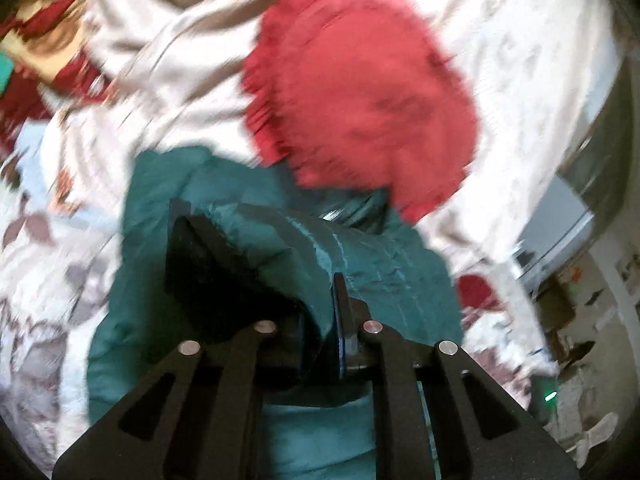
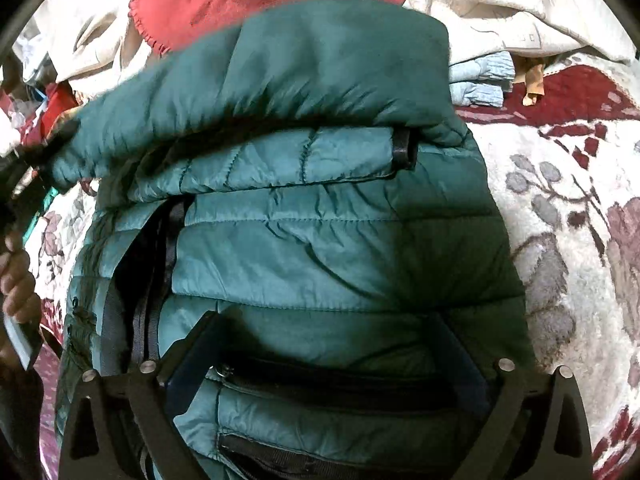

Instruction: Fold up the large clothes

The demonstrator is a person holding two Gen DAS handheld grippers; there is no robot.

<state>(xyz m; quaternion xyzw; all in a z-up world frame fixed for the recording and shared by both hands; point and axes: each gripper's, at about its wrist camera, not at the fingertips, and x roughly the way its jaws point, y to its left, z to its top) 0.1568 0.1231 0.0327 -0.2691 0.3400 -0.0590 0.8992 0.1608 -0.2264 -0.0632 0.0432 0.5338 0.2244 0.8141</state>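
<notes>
The left gripper point(image 1: 316, 280) is squeezed tight on a fold of the green jacket point(image 1: 360, 256) and points a little downward. The right gripper point(image 2: 320, 344) points steeply down with its jaws spread wide apart, holding nothing. A bare hand point(image 2: 16, 292) shows at the left edge of the right wrist view.

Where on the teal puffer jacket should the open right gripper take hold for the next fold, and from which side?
Probably the bottom hem of the teal puffer jacket, nearest the right gripper, coming from above. The open jaws already straddle that thin edge by the pocket zip. The left gripper is clamped on another fold.
</notes>
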